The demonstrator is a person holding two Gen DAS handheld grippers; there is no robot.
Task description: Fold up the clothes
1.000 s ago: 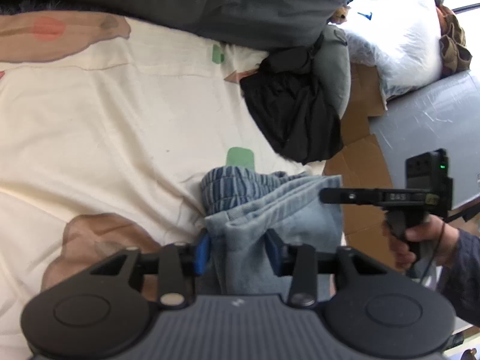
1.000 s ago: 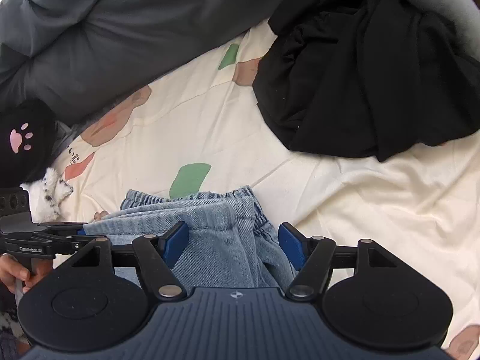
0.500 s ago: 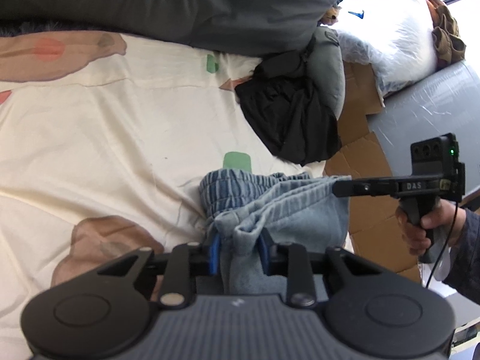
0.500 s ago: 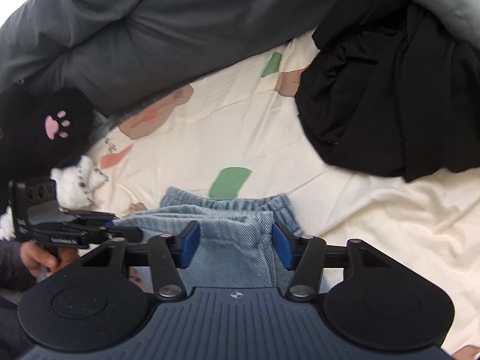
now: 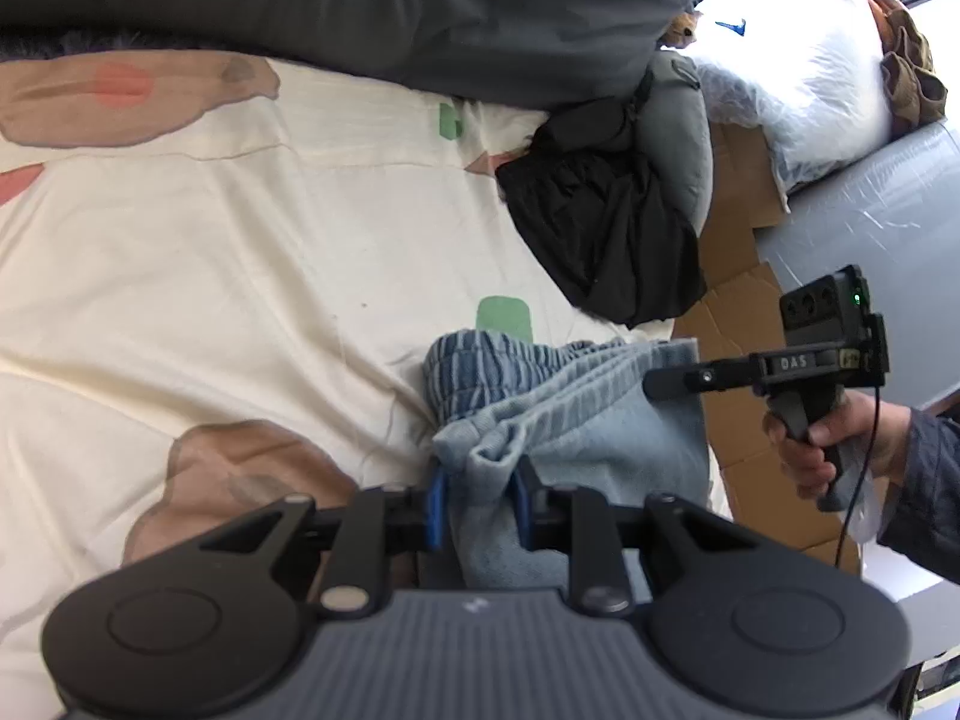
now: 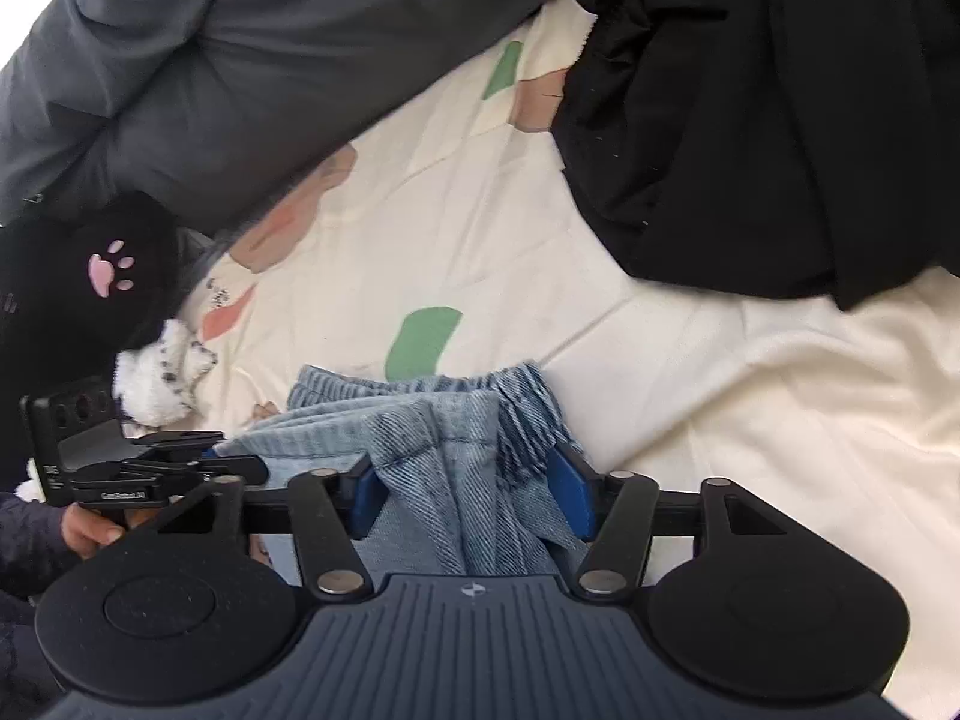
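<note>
Right tool (image 6: 471, 492) set with blue pads apart, folds of light-blue jeans (image 6: 456, 450) bunched between them, neither pad clearly pressing the denim. Left tool (image 6: 198, 465) just off to the left, tips at the jeans' edge, held by a hand (image 6: 90, 531). Ahead, cream bed sheet (image 6: 480, 228) with green and brown patches. Black garment (image 6: 750, 120) ahead to the right; grey duvet (image 6: 270, 60) ahead to the left; black paw-print plush (image 6: 108, 264) far left.
</note>
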